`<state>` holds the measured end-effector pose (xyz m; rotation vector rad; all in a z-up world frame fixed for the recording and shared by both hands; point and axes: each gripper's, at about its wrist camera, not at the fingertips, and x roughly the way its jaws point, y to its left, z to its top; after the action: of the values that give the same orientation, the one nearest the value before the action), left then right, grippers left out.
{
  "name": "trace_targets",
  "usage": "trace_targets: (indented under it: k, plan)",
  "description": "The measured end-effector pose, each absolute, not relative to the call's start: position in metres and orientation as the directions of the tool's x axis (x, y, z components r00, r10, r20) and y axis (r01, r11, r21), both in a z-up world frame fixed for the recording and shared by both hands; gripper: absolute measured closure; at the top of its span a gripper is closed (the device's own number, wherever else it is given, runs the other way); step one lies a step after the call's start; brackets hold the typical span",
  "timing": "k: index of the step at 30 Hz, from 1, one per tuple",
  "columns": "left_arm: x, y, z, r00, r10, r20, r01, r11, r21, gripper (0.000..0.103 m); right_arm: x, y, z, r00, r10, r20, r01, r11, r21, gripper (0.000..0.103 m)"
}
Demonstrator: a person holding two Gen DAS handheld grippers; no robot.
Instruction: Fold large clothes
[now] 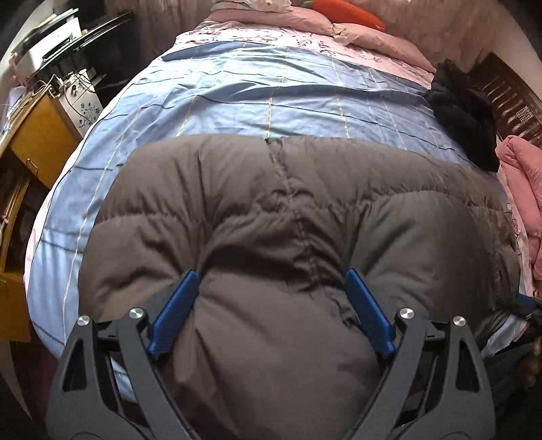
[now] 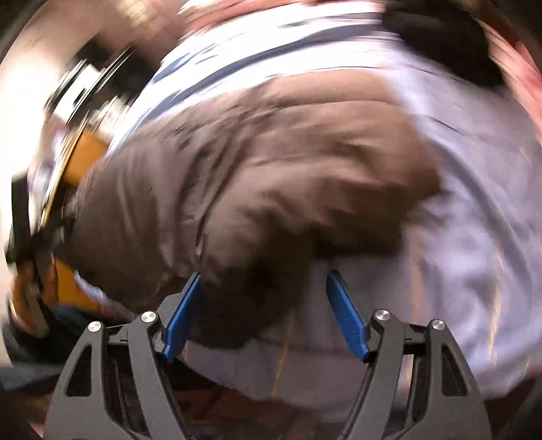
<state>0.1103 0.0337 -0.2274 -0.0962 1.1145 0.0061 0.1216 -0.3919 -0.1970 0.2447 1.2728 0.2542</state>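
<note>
A large brown puffer jacket (image 1: pixel 277 220) lies folded on the bed's blue striped cover (image 1: pixel 254 98). My left gripper (image 1: pixel 271 277) is open, its blue fingers (image 1: pixel 176 311) wide apart with a bulge of the jacket between them, not clamped. The right wrist view is heavily motion-blurred. It shows the same jacket (image 2: pixel 257 162) on the cover (image 2: pixel 474 203). My right gripper (image 2: pixel 264 277) is open at the jacket's near edge, with dark jacket fabric by its left finger (image 2: pixel 183 311) and bare cover by the right one.
A black garment (image 1: pixel 464 108) and a pink jacket (image 1: pixel 521 182) lie at the bed's right side. Pink pillows (image 1: pixel 338 27) sit at the head. A yellow wooden cabinet (image 1: pixel 37 142) and cluttered shelves stand left of the bed.
</note>
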Motion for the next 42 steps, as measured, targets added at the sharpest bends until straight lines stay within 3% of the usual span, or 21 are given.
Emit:
trace_targets:
  k: [4,6,8,11,13,15,19,28,30,33,35,38,42]
  plan:
    - [0.099,0.025,-0.231,0.480,-0.009,-0.877,-0.062,0.997,-0.044,0.014,0.093,-0.415,-0.144,0.497,0.092,-0.863,0.101,0.981,0.163,0.030]
    - [0.088,0.018,-0.232,0.494,0.021,-0.869,-0.049,0.999,-0.004,0.014,0.097,-0.393,-0.117,0.595,0.153,-0.789,-0.015,0.984,0.179,0.030]
    - [0.084,0.014,-0.239,0.483,0.049,-0.874,-0.048,0.998,0.030,0.013,0.110,-0.362,-0.116,0.583,0.211,-0.784,-0.120,0.977,0.173,0.030]
    - [0.085,0.017,-0.253,0.427,0.057,-0.903,-0.083,0.996,0.024,0.013,0.130,-0.321,-0.153,0.501,0.173,-0.848,-0.204,0.976,0.079,0.031]
    - [0.087,0.021,-0.263,0.383,0.068,-0.921,-0.105,0.994,0.029,0.011,0.147,-0.308,-0.188,0.422,0.136,-0.896,-0.211,0.976,0.049,0.039]
    - [0.091,0.023,-0.272,0.352,0.079,-0.933,-0.115,0.993,0.041,0.009,0.159,-0.311,-0.223,0.363,0.099,-0.927,-0.185,0.982,0.033,0.039]
    - [0.100,0.022,-0.288,0.308,0.098,-0.946,-0.135,0.989,0.059,0.003,0.176,-0.326,-0.253,0.336,0.051,-0.941,-0.133,0.991,0.007,0.035]
    - [0.128,0.016,-0.306,0.295,0.121,-0.948,-0.194,0.979,0.065,0.005,0.191,-0.312,-0.277,0.384,-0.079,-0.920,-0.117,0.984,-0.133,0.031]
    - [0.112,0.026,-0.288,0.340,0.069,-0.938,-0.216,0.976,-0.007,0.014,0.180,-0.314,-0.261,0.404,-0.065,-0.913,-0.111,0.987,-0.119,0.044]
    - [0.073,0.038,-0.252,0.441,-0.038,-0.897,-0.223,0.963,-0.151,0.017,0.136,-0.310,-0.209,0.434,0.119,-0.893,-0.161,0.986,0.053,0.044]
    - [0.044,0.029,-0.235,0.480,-0.086,-0.873,-0.161,0.970,-0.184,0.017,0.104,-0.299,-0.187,0.391,0.253,-0.885,-0.228,0.958,0.174,0.044]
    - [0.035,0.007,-0.251,0.393,-0.152,-0.907,-0.068,0.979,-0.194,0.017,0.076,-0.276,-0.208,0.167,0.367,-0.915,-0.298,0.904,0.308,0.044]
    - [0.056,0.000,-0.294,0.273,-0.113,-0.955,-0.095,0.985,-0.143,0.016,0.085,-0.262,-0.263,0.033,0.307,-0.951,-0.266,0.920,0.287,0.045]
